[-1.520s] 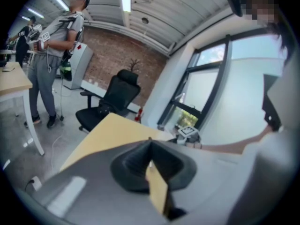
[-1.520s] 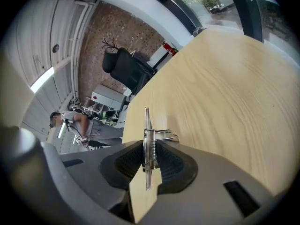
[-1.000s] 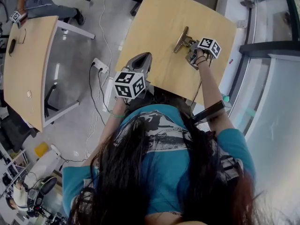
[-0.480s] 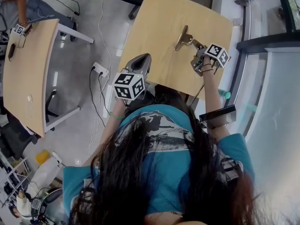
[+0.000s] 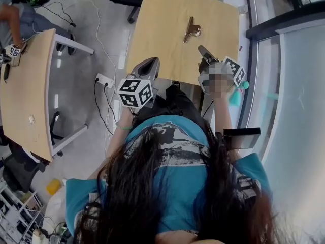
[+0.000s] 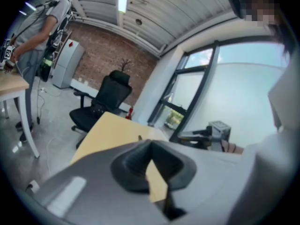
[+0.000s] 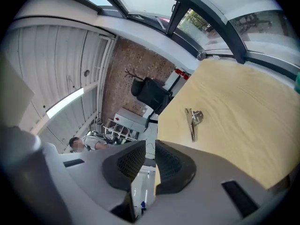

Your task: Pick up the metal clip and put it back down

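- Head view: the clip (image 5: 191, 29) lies flat on the table (image 5: 162, 14), out near the middle, and nothing touches it.
- Its long side points mostly away from the person, tipped a little to one side.
- The right gripper (image 5: 203, 51) is by the near right edge of the table, and the clip is ahead of it and a little to its left.
- The left gripper (image 5: 151, 64) is at the near left edge, and it is farther from the clip, so the right one has the shorter way to go.
- Left gripper view: the jaws of the left gripper (image 6: 150, 149) look closed at the tips, and they hold nothing.
- The table (image 6: 108, 130) stretches out ahead, but the clip is too small here for me to pick out.
- Right gripper view: the jaws of the right gripper (image 7: 150, 146) have just been closing.
- Only a thin gap is left between them, and nothing is in it.
- The clip (image 7: 192, 121) lies on the table (image 7: 234, 102), ahead of the jaws and off to the right, well apart from them.
- Its long side runs almost the same way as the gap.
- So I think the jaws could pinch it across its thin side, but they would have to open wider first.
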